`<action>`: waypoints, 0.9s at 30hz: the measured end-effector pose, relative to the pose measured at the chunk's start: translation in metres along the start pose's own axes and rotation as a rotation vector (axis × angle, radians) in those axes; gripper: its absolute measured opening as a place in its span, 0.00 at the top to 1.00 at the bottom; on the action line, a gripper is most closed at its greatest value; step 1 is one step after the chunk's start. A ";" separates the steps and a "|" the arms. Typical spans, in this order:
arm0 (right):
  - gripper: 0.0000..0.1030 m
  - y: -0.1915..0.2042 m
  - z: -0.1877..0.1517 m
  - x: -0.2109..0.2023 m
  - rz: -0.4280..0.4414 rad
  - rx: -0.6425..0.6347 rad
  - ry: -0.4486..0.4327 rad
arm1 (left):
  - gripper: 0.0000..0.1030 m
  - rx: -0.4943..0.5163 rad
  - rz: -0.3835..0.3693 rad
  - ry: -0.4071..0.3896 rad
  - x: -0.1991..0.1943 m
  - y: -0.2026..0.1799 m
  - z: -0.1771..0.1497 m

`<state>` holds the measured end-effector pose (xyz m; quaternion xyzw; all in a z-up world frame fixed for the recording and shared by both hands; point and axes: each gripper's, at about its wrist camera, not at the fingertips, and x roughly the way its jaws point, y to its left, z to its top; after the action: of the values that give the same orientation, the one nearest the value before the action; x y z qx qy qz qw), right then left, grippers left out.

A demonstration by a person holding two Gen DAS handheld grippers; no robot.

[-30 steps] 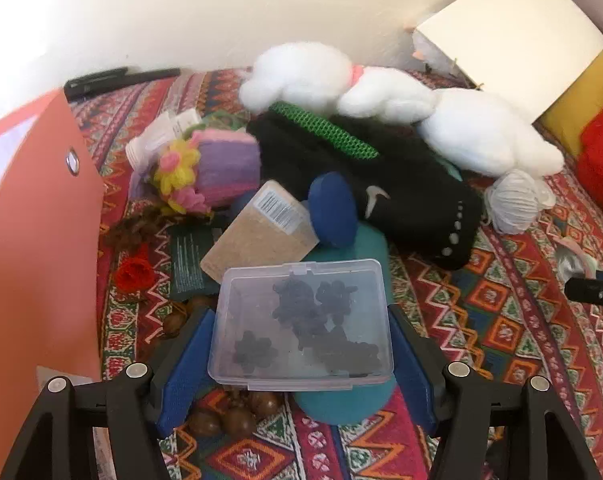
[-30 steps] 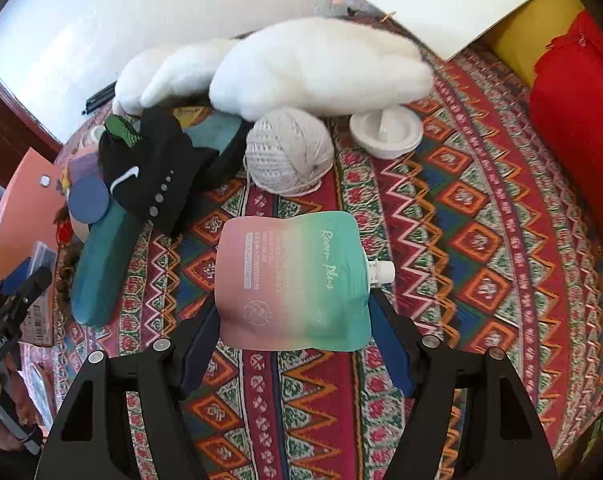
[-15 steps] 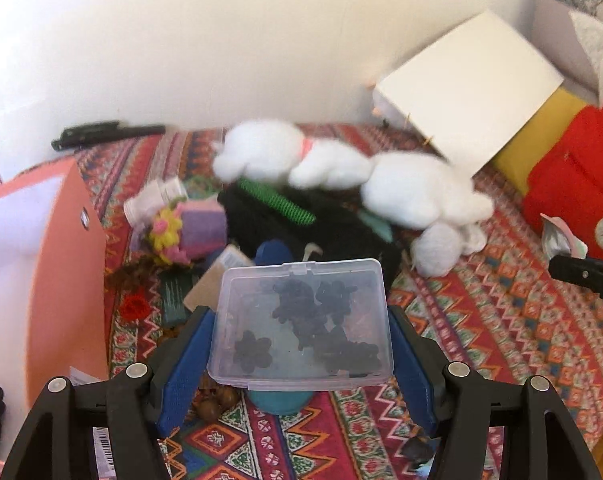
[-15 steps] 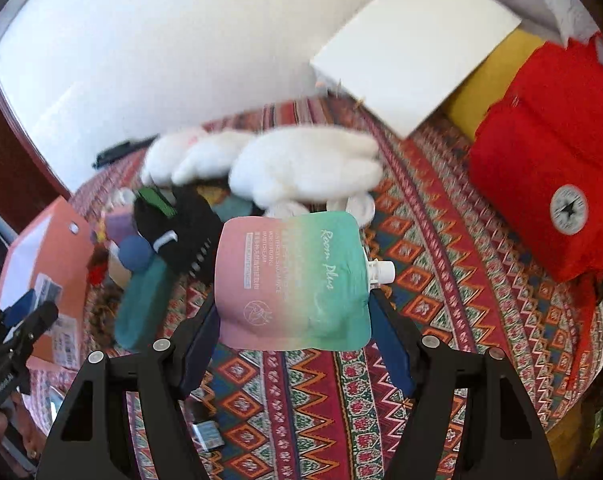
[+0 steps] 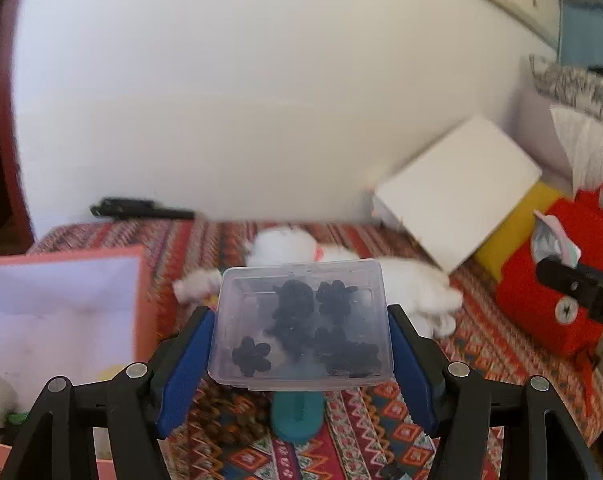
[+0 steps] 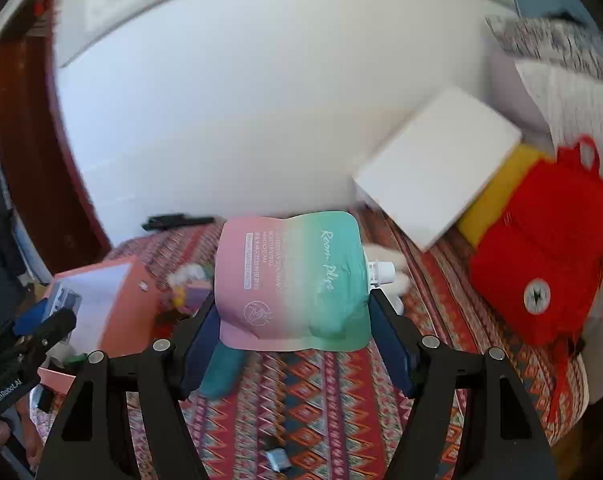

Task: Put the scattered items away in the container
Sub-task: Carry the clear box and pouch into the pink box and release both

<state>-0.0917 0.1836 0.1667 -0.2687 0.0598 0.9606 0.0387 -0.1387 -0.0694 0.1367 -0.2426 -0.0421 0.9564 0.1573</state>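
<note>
left tongs clamp clear box | right tongs clamp pouch

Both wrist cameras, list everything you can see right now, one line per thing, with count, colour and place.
clear plastic box of dark flower shapes: one, transparent, clamped in the left gripper.
pink-to-teal spouted pouch: one, clamped in the right gripper.
orange storage bin: one, white lining, on the left.
white plush toy: one, lying mid-bed.
teal oblong object: one, on the cover below the pouch.
red canvas backpack: one, on the right.
yellow cushion: one, behind the backpack.
white flat box: one, leaning on the wall.
black stick-shaped object: one, by the wall.
patterned bed cover: one, mostly red.
left gripper: black with blue pads, jaws shut on the box.
right gripper: the same, jaws shut on the pouch.
</note>
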 end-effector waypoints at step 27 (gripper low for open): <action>0.28 0.338 -0.061 0.076 0.273 -0.412 0.110 | 0.31 -0.258 0.335 0.077 -0.025 0.239 -0.042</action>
<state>-0.1618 -0.1564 0.1072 -0.3120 -0.0995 0.9328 -0.1502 -0.1644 -0.3033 0.0734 -0.3005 -0.1171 0.9459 -0.0346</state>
